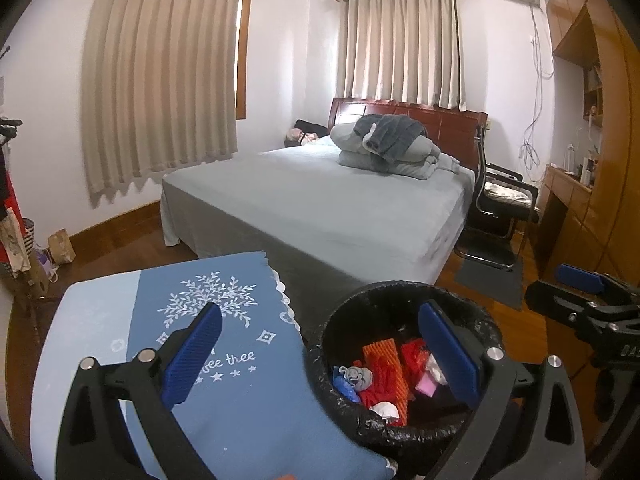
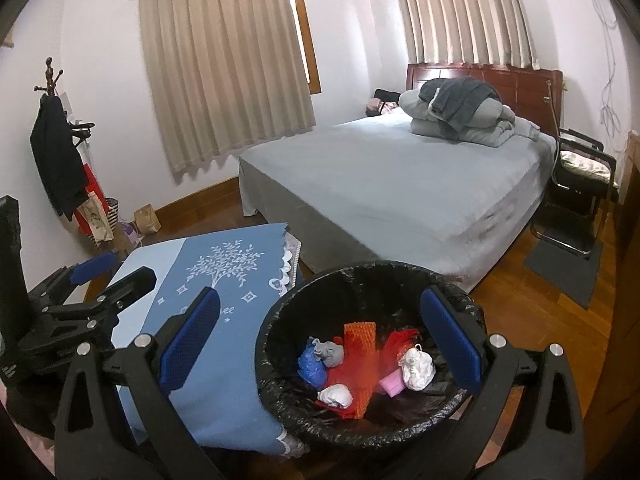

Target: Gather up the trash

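A round bin lined with a black bag (image 1: 362, 426) (image 2: 280, 408) stands on the floor beside a small table under a blue cloth (image 1: 244, 404) (image 2: 224, 392). Inside lie trash pieces: an orange corrugated piece (image 1: 386, 372) (image 2: 360, 336), red plastic (image 2: 394, 344), a grey wad (image 2: 332, 354), a blue wad (image 2: 310, 364), white crumpled paper (image 2: 418, 368) and a pink piece (image 2: 390, 384). My left gripper (image 1: 320, 356) is open and empty above the bin's left rim. My right gripper (image 2: 320, 344) is open and empty over the bin. The right gripper also shows in the left wrist view (image 1: 588, 296).
A bed with a grey sheet (image 1: 320, 200) (image 2: 400, 176) and folded bedding stands behind. A black chair (image 1: 500, 200) and a dark mat (image 2: 568, 268) are at the right. A coat rack (image 2: 56, 140) and bags stand at the left wall.
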Motion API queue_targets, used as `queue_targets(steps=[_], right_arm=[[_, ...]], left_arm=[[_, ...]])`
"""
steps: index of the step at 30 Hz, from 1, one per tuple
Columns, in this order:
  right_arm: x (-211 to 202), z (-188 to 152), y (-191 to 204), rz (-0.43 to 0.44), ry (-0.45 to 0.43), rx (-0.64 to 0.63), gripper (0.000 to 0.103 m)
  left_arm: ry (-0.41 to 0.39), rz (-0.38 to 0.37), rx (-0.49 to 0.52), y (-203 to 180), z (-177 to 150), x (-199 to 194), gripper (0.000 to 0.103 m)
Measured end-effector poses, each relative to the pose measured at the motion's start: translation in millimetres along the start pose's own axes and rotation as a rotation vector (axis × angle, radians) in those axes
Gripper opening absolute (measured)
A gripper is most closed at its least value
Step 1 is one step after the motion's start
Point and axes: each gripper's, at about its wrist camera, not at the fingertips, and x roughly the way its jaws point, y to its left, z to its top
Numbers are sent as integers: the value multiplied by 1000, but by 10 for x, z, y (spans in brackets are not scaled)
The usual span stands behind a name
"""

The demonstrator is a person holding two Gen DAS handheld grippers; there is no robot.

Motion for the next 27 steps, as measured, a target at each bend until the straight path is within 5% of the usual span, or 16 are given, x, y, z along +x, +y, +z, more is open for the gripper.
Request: queue_targets(steps=[27], right_arm=[[-76,1,140,13,-12,-29,98]], left_arm=[[-30,16,3,-1,12,-194,97]])
